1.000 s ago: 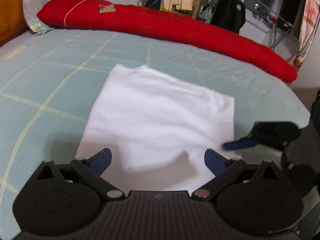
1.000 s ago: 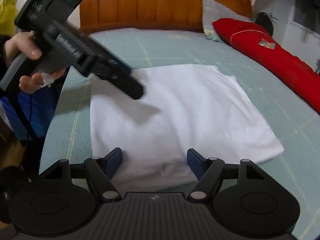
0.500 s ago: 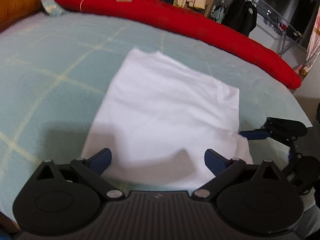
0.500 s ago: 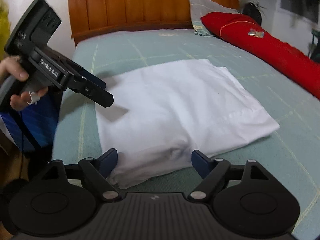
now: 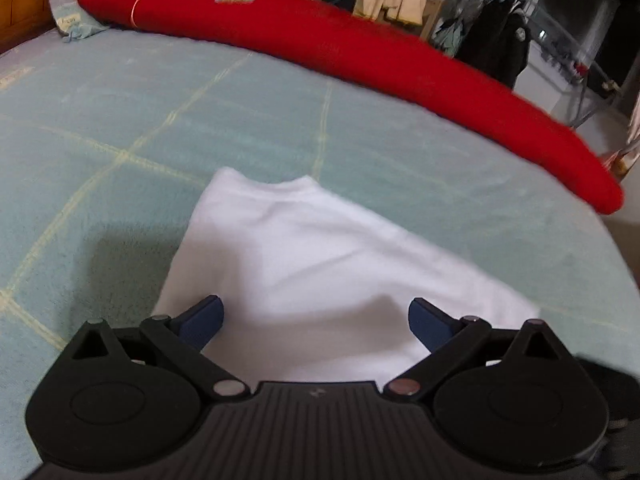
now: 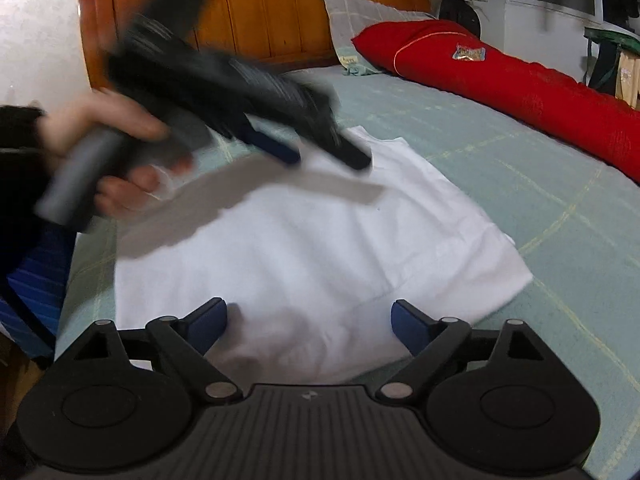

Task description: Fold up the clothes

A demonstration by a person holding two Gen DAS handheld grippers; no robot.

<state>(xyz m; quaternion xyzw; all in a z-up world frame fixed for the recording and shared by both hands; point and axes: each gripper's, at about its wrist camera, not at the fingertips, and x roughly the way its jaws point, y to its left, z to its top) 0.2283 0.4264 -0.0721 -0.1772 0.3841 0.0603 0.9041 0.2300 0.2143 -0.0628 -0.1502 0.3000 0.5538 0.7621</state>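
A white garment (image 5: 320, 264) folded into a rectangle lies flat on the pale green bed sheet (image 5: 120, 120). In the left wrist view my left gripper (image 5: 316, 320) hovers open over the garment's near part, nothing between its blue pads. From the right wrist view the left gripper (image 6: 320, 156) is a blur above the far left part of the garment (image 6: 320, 260), held by a hand (image 6: 120, 152). My right gripper (image 6: 308, 320) stands at the garment's near edge, jaws opening wide. The cloth lies below them and the pads (image 6: 208, 320) do not press on it.
A long red bolster (image 5: 360, 52) lies along the bed's far side, with a grey pillow (image 6: 360, 12) against the wooden headboard (image 6: 260, 8). A rack of hanging clothes (image 5: 500, 32) stands beyond the bed. Something blue (image 6: 36, 280) sits beside the bed's left edge.
The left gripper has swung from the bed's left edge to over the garment's far left part. The right gripper's jaws have widened, and it has left the left wrist view.
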